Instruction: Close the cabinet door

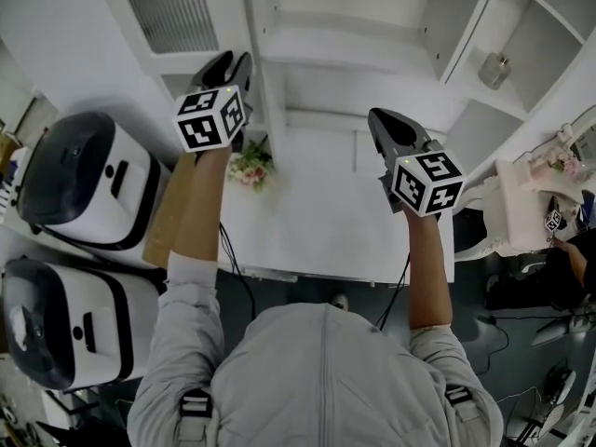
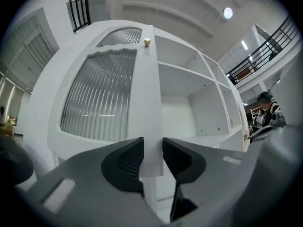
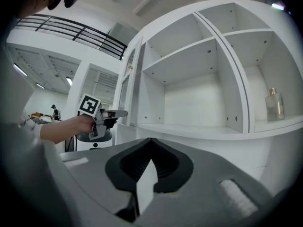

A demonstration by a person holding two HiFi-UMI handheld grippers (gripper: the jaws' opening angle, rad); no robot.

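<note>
At the left gripper point(image 2: 153, 149): jaws spread, with the white free stile of the cabinet door point(image 2: 102, 96) showing in the gap between the two ribbed pads point(image 2: 127, 162); cannot tell whether either pad touches that stile. Held about level, near the lower free corner of the door, with the marker cube point(image 1: 212, 117) facing up in the head view. Cabinet door: open, swung outward from the left end of the white cabinet point(image 3: 189, 98), fitted with a ribbed glass panel point(image 2: 90, 117), and seen nearly edge-on from the right gripper view. To the right of the door: open shelf compartments, fully exposed. At the right gripper point(image 3: 151, 144): jaws pressed together at the tips, pointing level toward the open compartments, well apart from the door and from the left gripper. In the right-hand compartment: a glass bottle point(image 3: 273, 105), upright on its shelf. On top of the cabinet, just above the door's stile: a small paper cup point(image 2: 147, 42). Below both grippers in the head view: a white table point(image 1: 317, 222), with a small bunch of flowers point(image 1: 250, 168) lying near the left forearm. At the left of the table: two white-and-black appliances point(image 1: 79, 180), one behind the other.
</note>
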